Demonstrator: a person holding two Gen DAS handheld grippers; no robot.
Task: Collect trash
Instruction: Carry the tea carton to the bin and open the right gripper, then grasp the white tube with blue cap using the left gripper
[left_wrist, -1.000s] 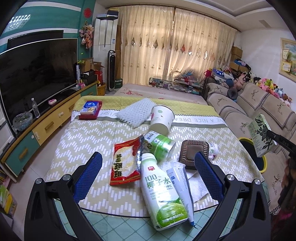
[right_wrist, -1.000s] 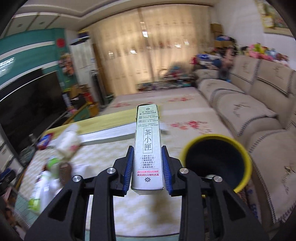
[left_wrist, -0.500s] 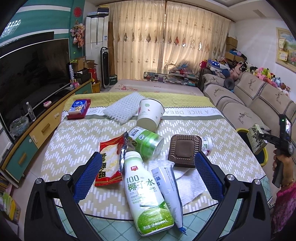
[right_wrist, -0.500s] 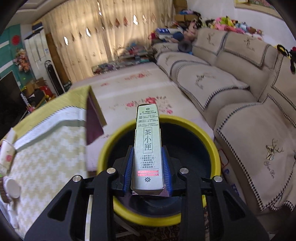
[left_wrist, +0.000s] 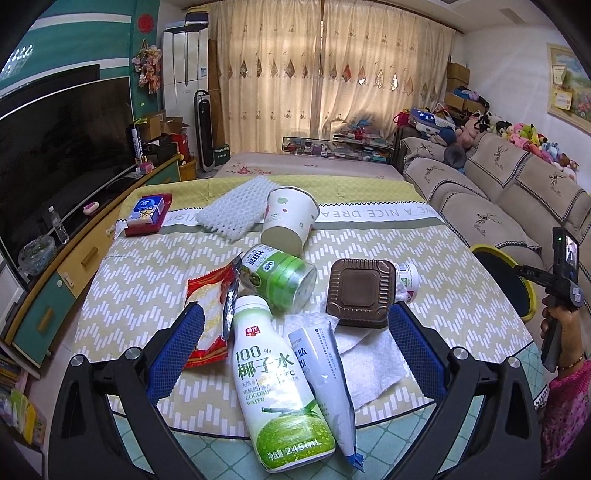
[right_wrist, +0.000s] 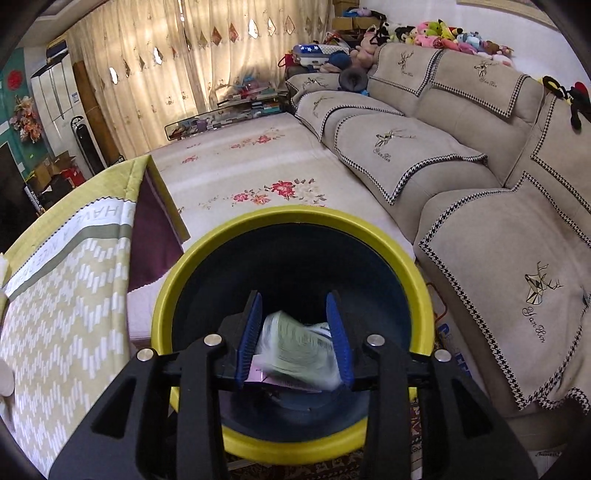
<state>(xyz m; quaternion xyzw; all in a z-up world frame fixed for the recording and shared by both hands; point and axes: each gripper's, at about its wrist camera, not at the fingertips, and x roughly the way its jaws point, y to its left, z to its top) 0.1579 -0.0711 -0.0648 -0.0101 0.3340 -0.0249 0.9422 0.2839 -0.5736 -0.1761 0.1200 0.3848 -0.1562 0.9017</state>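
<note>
Green tea box (right_wrist: 299, 347) lies loose in the bin (right_wrist: 295, 218) between the just-parted right jaws.

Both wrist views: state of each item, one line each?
Left hand-held gripper: open, empty, above the table trash.
Right hand-held gripper: jaws just opened, over the bin.
Tea box: released, blurred, tilted inside the bin.
Bin: upright.
Coconut water bottle: lying down.
Paper cup: tipped over.

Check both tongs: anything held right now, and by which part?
Nothing held. The right tongs have just been opening; the tea box, blurred, is dropping free between them into the yellow bin. The left tongs are open and empty.
</note>
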